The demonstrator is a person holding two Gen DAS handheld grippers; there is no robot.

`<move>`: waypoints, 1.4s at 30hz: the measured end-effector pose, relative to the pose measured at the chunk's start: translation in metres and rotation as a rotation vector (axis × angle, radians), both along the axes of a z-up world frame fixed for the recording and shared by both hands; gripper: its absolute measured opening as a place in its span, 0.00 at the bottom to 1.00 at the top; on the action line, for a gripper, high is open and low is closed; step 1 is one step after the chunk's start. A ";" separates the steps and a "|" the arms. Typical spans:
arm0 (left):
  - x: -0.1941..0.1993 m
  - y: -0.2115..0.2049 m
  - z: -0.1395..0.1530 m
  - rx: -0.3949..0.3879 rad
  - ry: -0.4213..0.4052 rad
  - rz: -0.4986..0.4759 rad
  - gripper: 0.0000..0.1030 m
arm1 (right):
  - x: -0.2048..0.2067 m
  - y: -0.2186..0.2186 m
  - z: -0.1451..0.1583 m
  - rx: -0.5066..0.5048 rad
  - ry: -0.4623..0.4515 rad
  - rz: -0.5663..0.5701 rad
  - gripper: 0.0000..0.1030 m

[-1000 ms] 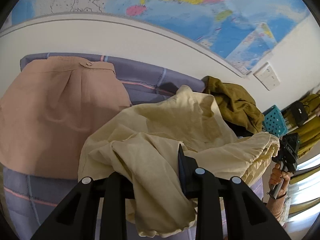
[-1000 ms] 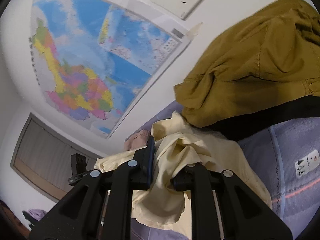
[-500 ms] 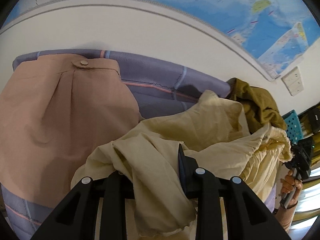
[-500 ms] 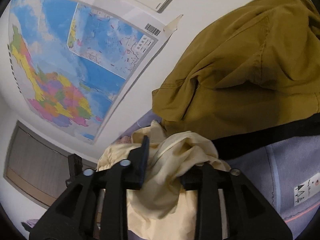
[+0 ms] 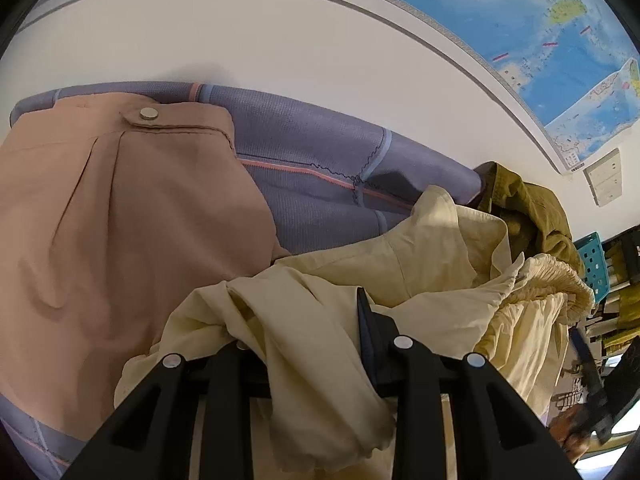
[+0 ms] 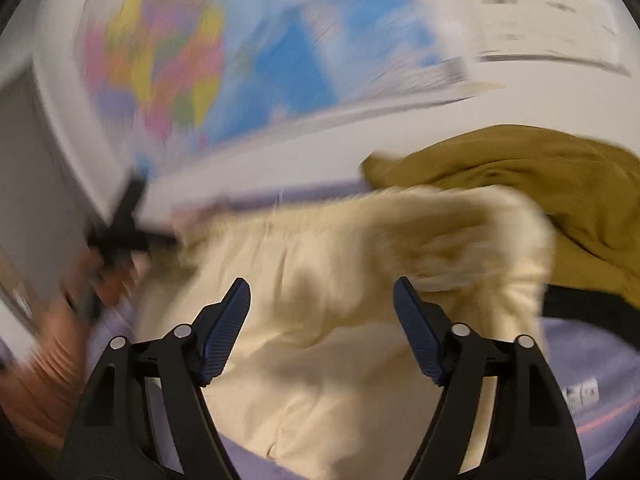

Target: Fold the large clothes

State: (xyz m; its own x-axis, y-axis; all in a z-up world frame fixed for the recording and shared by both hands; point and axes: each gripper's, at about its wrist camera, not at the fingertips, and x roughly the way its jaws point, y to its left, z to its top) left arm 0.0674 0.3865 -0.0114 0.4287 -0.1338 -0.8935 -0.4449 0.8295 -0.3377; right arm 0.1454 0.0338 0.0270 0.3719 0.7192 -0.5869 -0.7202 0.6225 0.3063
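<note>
The left tongs (image 5: pixel 304 344) stay clenched on the crumpled pale-yellow cotton garment (image 5: pixel 420 280) on the purple checked bed sheet (image 5: pixel 320 168). The right tongs (image 6: pixel 322 300), jaws just opened, stand released; the garment lies at their twelve o'clock, stretching from nine to three.

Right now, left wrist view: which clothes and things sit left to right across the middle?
Pink skirt → purple bedsheet → cream garment → olive garment → teal basket.
</note>
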 end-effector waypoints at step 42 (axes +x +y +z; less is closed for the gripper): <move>-0.135 -0.032 0.042 0.407 -0.336 -0.059 0.93 | -0.006 -0.120 -0.041 -0.009 0.060 -0.215 0.90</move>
State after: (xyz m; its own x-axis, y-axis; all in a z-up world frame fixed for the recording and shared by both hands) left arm -0.0672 0.3549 0.0304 0.7026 0.1628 -0.6927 -0.3160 0.9436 -0.0987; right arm 0.1389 -0.0859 -0.0141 0.4808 0.6216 -0.6184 -0.5512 0.7628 0.3381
